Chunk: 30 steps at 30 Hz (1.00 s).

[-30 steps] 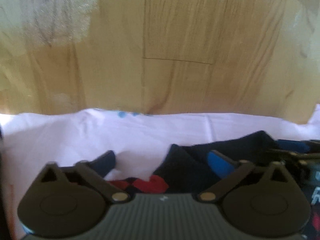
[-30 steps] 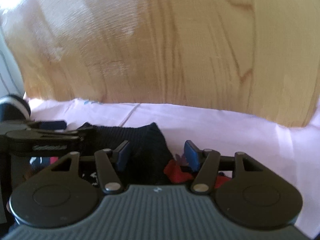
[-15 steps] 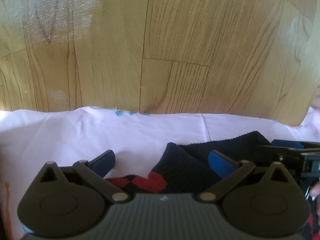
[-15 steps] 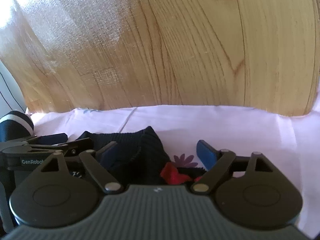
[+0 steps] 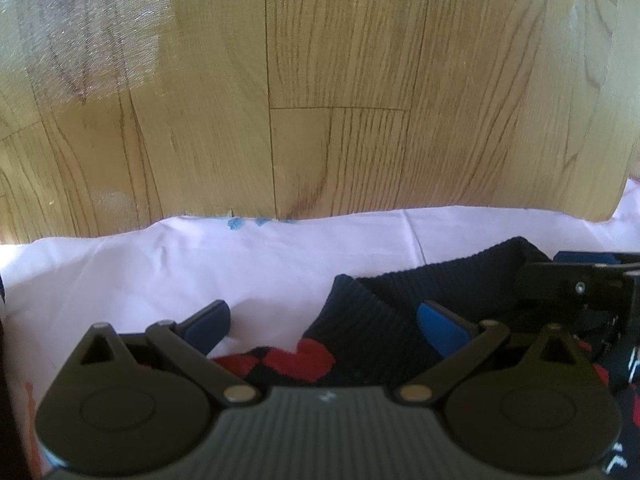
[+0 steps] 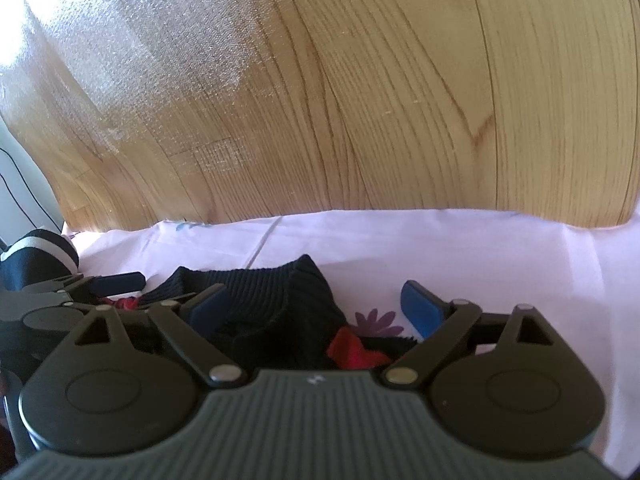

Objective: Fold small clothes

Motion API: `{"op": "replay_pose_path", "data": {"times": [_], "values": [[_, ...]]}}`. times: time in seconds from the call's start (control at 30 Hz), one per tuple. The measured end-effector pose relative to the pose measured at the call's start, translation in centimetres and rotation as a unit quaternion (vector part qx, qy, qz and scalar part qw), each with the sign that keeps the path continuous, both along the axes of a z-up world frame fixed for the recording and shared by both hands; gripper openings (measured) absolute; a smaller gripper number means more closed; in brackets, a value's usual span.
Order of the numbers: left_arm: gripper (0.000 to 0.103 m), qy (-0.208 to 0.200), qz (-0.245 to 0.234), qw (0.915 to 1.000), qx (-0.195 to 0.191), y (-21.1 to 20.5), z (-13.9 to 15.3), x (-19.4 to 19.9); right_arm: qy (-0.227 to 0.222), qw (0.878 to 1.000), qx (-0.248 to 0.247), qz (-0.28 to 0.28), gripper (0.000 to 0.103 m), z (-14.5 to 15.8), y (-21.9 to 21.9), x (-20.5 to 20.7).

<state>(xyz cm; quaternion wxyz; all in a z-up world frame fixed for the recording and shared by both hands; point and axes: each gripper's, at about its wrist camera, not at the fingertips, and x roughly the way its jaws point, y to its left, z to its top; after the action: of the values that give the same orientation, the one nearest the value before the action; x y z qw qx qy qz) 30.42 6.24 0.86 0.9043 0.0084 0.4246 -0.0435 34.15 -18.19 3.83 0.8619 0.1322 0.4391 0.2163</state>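
**Two open grippers over one dark sock on a pink cloth**

One sock [image 5: 360, 320] lies on a pale pink cloth [image 5: 160, 272] that is spread over a wooden floor [image 5: 320, 80]. The sock is dark navy and ribbed, with red patches lower down, near the cameras. Its ribbed cuff end points away toward the floor.

There are two grippers, each with two blue-tipped fingers. The left gripper [image 5: 324, 320] has its jaws spread wide and grips nothing. Its left finger [image 5: 208, 320] sits over bare pink cloth, and its right finger [image 5: 440, 326] sits over the dark ribbed part. Whether the tips touch the fabric cannot be told.

The right gripper [image 6: 316, 304] is also spread wide, with nothing clamped. One finger [image 6: 208, 306] is over the ribbed cuff and the other [image 6: 420, 306] is over the cloth, beside one purple printed flower [image 6: 376, 318]. Each gripper appears at the edge of the other's view, close alongside.

At the far left of the right view sits one rolled bundle [image 6: 36, 256], navy with a white stripe, on the cloth's edge.
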Motion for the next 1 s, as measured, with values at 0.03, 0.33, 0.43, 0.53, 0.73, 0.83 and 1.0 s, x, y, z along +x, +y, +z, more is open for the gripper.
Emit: {"op": "replay_pose_path", "data": {"times": [0.03, 0.33, 0.43, 0.53, 0.73, 0.83, 1.0], "values": [[0.103, 0.002, -0.001, 1.0000, 0.002, 0.02, 0.02, 0.00, 0.000, 1.000, 0.001, -0.001, 0.095, 0.00, 0.01, -0.03], [0.103, 0.004, -0.003, 1.0000, 0.007, 0.02, 0.06, -0.17, 0.001, 1.000, 0.009, -0.005, 0.095, -0.07, -0.29, -0.13], [0.103, 0.003, -0.002, 1.0000, 0.005, 0.11, -0.05, -0.15, 0.002, 1.000, 0.011, -0.007, 0.095, -0.02, -0.38, -0.20], [0.103, 0.001, -0.002, 1.0000, 0.003, 0.14, -0.05, -0.18, 0.002, 1.000, 0.011, -0.007, 0.095, -0.02, -0.42, -0.23], [0.103, 0.001, -0.001, 1.0000, 0.003, 0.14, -0.06, -0.17, 0.002, 1.000, 0.013, -0.008, 0.095, 0.01, -0.46, -0.30], [0.103, 0.001, 0.000, 1.0000, 0.003, 0.14, -0.06, -0.17, 0.002, 1.000, 0.013, -0.007, 0.095, 0.00, -0.49, -0.28], [0.103, 0.000, 0.000, 1.0000, 0.003, 0.13, -0.06, -0.18, 0.003, 1.000, 0.013, -0.007, 0.095, -0.02, -0.49, -0.28]]}}
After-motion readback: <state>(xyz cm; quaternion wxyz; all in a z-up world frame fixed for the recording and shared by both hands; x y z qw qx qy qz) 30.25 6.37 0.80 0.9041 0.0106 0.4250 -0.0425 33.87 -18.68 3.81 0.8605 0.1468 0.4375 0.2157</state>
